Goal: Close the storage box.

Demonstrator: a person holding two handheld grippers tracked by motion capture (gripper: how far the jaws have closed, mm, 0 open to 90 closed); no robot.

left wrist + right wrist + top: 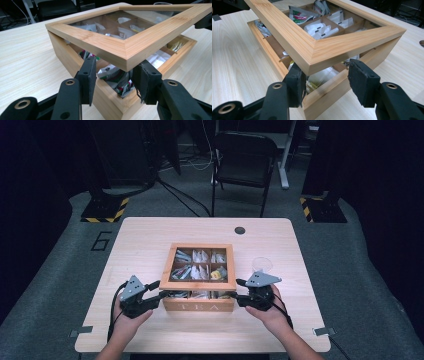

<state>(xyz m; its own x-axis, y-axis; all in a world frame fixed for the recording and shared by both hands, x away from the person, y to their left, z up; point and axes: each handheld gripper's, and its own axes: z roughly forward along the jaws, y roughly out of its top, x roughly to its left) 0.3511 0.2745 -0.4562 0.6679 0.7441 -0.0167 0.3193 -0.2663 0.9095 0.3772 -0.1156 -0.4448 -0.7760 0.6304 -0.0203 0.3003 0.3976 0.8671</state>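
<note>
1. my left gripper (161, 296) sits at the near left corner of the wooden tea box (199, 306), which stands in the middle of the table (140, 240).
2. in the left gripper view its two pads (90, 75) stand on either side of the front corner of the box's glass-paned lid (130, 45); the pads look to be pinching the lid's frame, though i cannot tell for sure that both press on it.
3. my right gripper (239, 296) is at the near right corner, and its pads (362, 80) flank that corner of the lid (317, 50) in the same way.
4. the lid is tilted up at the front, apart from the box's front wall, hinged side at the back.
5. under it, the compartments hold tea sachets (299, 13).
6. a clear plastic cup (262, 264) stands just right of the box.
</note>
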